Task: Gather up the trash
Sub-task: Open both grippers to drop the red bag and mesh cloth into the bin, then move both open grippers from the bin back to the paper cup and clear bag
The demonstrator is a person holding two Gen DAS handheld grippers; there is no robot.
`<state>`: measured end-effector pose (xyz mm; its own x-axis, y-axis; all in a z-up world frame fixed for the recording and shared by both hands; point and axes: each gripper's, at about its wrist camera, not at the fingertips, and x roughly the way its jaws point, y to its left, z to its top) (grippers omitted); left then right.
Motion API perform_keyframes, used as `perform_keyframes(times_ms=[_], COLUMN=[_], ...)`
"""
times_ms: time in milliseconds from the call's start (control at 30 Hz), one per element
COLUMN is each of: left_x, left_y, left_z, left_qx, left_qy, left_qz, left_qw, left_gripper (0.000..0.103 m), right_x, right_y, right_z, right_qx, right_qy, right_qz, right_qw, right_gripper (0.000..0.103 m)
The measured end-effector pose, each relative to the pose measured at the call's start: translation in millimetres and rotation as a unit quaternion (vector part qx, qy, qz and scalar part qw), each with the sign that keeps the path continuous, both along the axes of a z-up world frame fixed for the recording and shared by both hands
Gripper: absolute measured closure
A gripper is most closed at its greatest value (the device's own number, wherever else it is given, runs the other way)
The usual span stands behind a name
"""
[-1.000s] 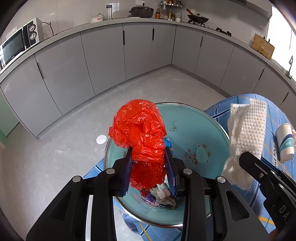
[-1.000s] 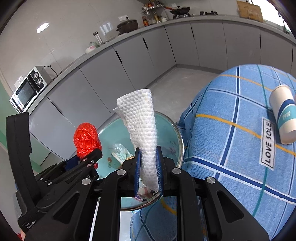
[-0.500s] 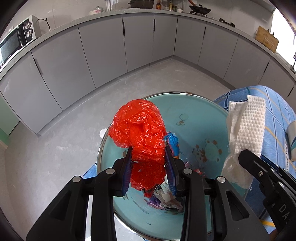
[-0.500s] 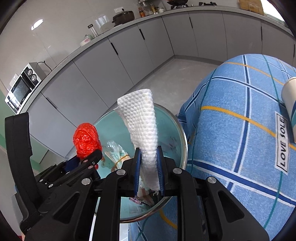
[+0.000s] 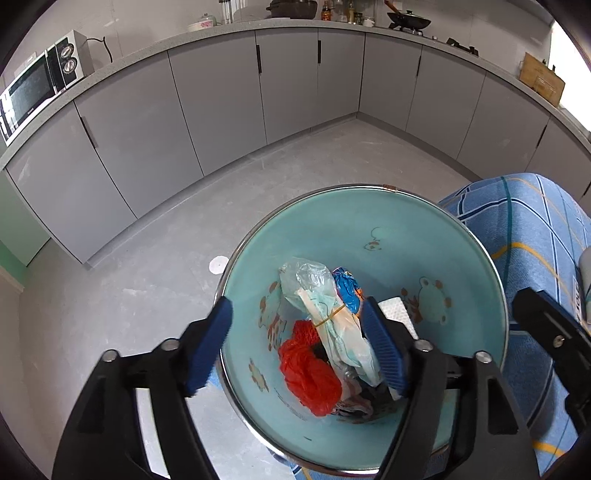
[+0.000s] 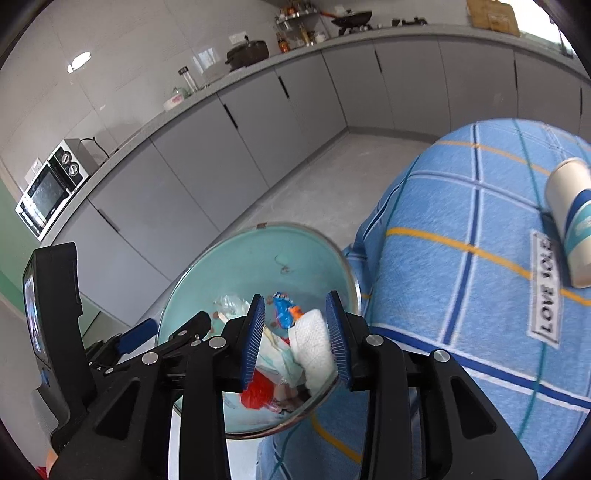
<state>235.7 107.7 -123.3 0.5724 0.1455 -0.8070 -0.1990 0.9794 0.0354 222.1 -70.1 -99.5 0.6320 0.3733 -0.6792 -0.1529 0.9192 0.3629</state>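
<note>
Home kitchen, curved run of base units.

Grey handle-less-front cabinets (image 5: 221, 99) under a speckled worktop; microwave (image 5: 37, 88) at its left end, lidded pot (image 6: 246, 54), wok (image 5: 408, 19) on a hob, bottles and jars (image 6: 295, 37) along the tiled wall. Grey floor (image 5: 147, 266); blue checked tablecloth (image 6: 480, 258) in foreground.

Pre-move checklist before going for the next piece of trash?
1. Left tool open and empty: ok.
2. Right tool open and empty: ok.
3. Red bag inside the basin: ok.
4. Paper towel inside the basin: ok.
5. Next target, the paper cup, lying on the blue cloth in the right view: ok.
6. Other trash beyond the cup: cannot tell.
</note>
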Motion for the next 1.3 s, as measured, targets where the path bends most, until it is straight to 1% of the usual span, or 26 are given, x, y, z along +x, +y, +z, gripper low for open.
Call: perform_keyframes(times_ms=[67, 233, 300, 333, 367, 400, 433, 600, 667, 833, 967, 1100, 1200, 1300], left_x=[-4, -14, -18, -17, -20, -21, -22, -29, -31, -36, -38, -40, -42, -44], left_y=[-2, -4, -5, -5, -5, -6, -5, -15, -24, -62, -93, -117, -132, -147], left_z=[2, 7, 9, 9, 10, 12, 12, 19, 23, 31, 30, 29, 28, 28], left_qx=[0.004, 0.007, 0.009, 0.009, 0.008, 0.008, 0.008, 0.0, -0.008, -0.009, -0.017, -0.017, -0.018, -0.019], left_qy=[-0.002, -0.006, -0.006, -0.006, -0.005, -0.004, -0.004, -0.007, -0.011, -0.02, -0.019, -0.017, -0.021, -0.021], left_qz=[0.003, 0.008, 0.012, 0.014, 0.019, 0.021, 0.022, 0.016, 0.001, -0.053, -0.084, -0.106, -0.117, -0.129], left_qw=[1.0, 0.9999, 0.9999, 0.9998, 0.9998, 0.9997, 0.9997, 0.9999, 0.9999, 0.9984, 0.9962, 0.9941, 0.9927, 0.9912], left_gripper=[0.018, 0.016, 0.015, 0.014, 0.013, 0.012, 0.01, 0.009, 0.009, 0.009, 0.009, 0.009, 0.009, 0.006], right_x=[-6, -17, -20, -21, -22, -24, -26, -36, -39, -54, -64, -70, -75, -82], right_y=[-3, -11, -14, -16, -18, -20, -24, -44, -54, -95, -131, -163, -181, -196], right_z=[3, 6, 8, 8, 10, 11, 13, 19, 21, 26, 25, 21, 18, 14], right_qx=[-0.008, -0.016, -0.023, -0.026, -0.03, -0.032, -0.034, -0.035, -0.031, -0.029, -0.033, -0.032, -0.032, -0.034], right_qy=[-0.014, -0.034, -0.038, -0.038, -0.039, -0.041, -0.047, -0.049, -0.049, -0.053, -0.048, -0.037, -0.033, -0.029], right_qz=[-0.009, -0.024, -0.029, -0.031, -0.035, -0.041, -0.046, -0.06, -0.07, -0.117, -0.16, -0.196, -0.214, -0.228], right_qw=[1.0, 0.999, 0.999, 0.998, 0.998, 0.998, 0.997, 0.996, 0.996, 0.991, 0.985, 0.979, 0.976, 0.973], right_gripper=[0.053, 0.04, 0.039, 0.037, 0.029, 0.025, 0.024, 0.024, 0.024, 0.024, 0.024, 0.024, 0.024, 0.024])
